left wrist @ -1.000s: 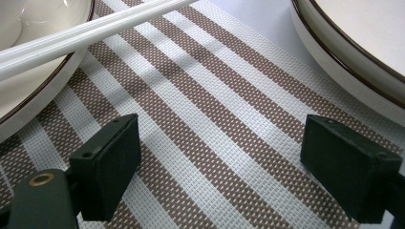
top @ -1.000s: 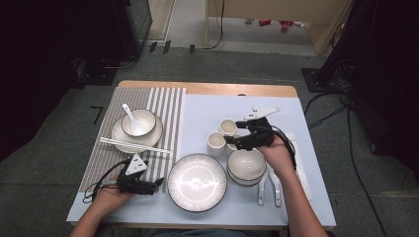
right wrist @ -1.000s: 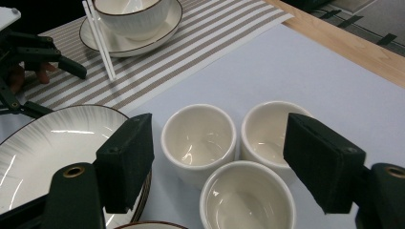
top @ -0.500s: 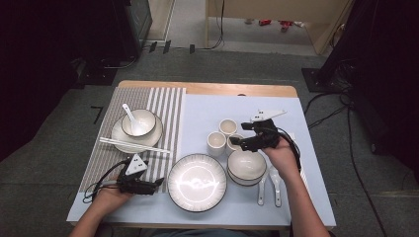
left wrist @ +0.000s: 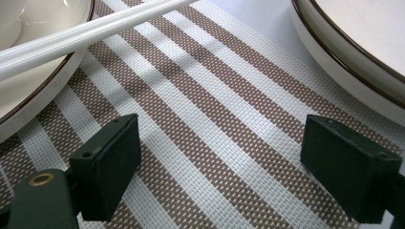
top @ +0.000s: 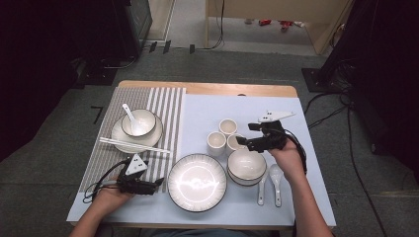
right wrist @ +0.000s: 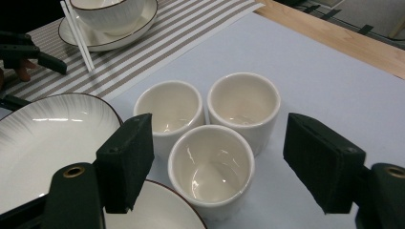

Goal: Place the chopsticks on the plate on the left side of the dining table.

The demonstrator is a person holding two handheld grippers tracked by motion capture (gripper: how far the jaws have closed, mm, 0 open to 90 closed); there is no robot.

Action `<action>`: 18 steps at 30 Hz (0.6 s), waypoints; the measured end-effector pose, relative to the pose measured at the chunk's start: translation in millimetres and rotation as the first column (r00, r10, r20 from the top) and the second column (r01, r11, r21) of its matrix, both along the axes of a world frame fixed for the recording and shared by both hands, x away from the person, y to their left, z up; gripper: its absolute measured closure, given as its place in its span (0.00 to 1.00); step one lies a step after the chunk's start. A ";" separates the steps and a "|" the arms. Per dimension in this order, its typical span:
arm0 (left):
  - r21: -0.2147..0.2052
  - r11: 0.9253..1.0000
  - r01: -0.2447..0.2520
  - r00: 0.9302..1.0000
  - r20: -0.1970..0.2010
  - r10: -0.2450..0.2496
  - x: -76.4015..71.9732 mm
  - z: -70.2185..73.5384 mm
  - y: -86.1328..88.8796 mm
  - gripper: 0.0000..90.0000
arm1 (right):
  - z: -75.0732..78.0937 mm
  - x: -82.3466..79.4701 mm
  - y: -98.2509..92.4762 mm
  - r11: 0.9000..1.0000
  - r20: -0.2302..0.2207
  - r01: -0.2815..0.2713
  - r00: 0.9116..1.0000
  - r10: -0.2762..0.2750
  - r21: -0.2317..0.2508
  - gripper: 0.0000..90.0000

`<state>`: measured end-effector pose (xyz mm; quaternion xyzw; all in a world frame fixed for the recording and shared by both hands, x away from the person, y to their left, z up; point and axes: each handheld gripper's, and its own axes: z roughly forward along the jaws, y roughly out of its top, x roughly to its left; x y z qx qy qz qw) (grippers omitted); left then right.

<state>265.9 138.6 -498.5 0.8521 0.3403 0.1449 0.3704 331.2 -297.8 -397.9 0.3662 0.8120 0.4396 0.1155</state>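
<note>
Three small white cups stand together on the pale blue mat (top: 296, 163). In the right gripper view the nearest cup (right wrist: 211, 169) sits between my right gripper's (right wrist: 224, 162) wide jaws, and the pads stand clear of its sides. The other two cups (right wrist: 169, 112) (right wrist: 243, 107) are just beyond it. From above, the right gripper (top: 245, 136) points left at the cups (top: 234, 143). My left gripper (top: 157, 183) rests low at the near left, open over the striped mat (left wrist: 205, 119), with nothing between its pads.
A large plate (top: 196, 181) lies front centre, with a bowl (top: 246, 165) to its right and two white spoons (top: 269, 185) beside that. At the back left, a bowl holding a spoon (top: 138, 123) sits on a saucer, with white chopsticks (top: 133, 144) in front.
My right gripper has drifted a little to the right and toward the near edge, staying open by the cups. The left gripper has kept still.
</note>
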 end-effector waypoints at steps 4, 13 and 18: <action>0.000 1.000 0.000 1.000 0.000 0.000 0.0 0.0 0.0 0.16 | -0.8 -1.5 -5.8 1.000 0.004 0.013 1.000 -0.013 0.004 0.29; 0.000 1.000 0.000 1.000 0.000 0.000 0.0 0.0 0.0 0.16 | -2.9 -5.4 -20.5 0.999 0.001 0.044 0.999 -0.044 0.010 0.29; 0.000 1.000 0.000 1.000 0.000 0.000 0.0 0.0 0.0 0.16 | -7.4 -6.3 -26.2 0.998 -0.009 0.056 0.998 -0.056 0.003 0.29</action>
